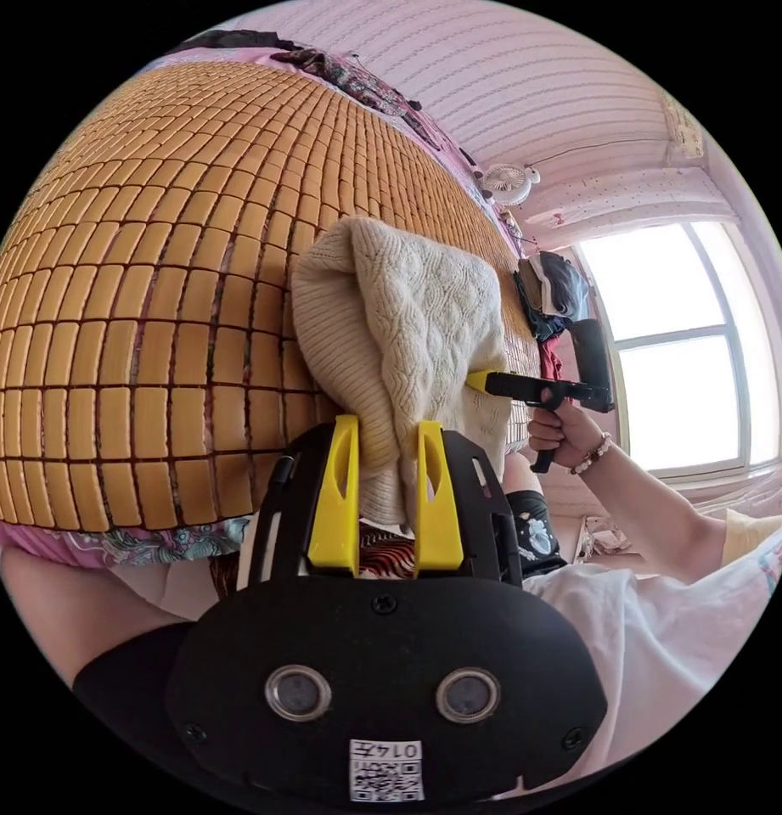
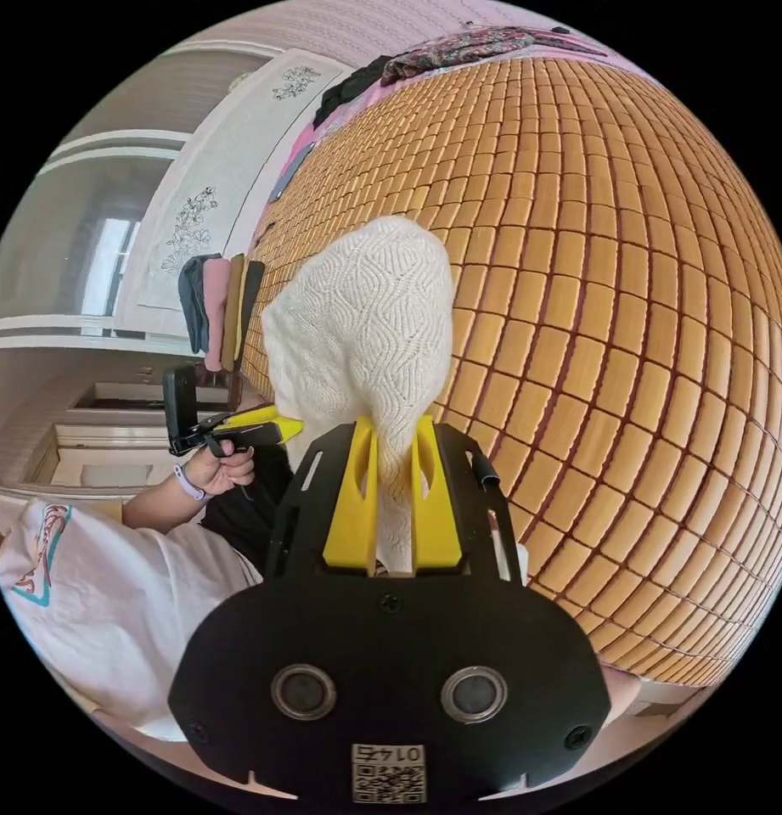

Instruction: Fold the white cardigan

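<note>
Above a bed covered with a bamboo mat (image 1: 136,323), a white cardigan (image 1: 399,340) hangs bunched between two hand-held grippers, its length running from one clamp to the other. The left gripper (image 1: 389,492) pinches one end of the knit between both yellow jaws; the right gripper (image 2: 393,501) clamps the other end the same way, so neither hand is nearer. Sleeves, buttons and hem are lost in the bunching, and whether any part touches the mat cannot be made out
</note>
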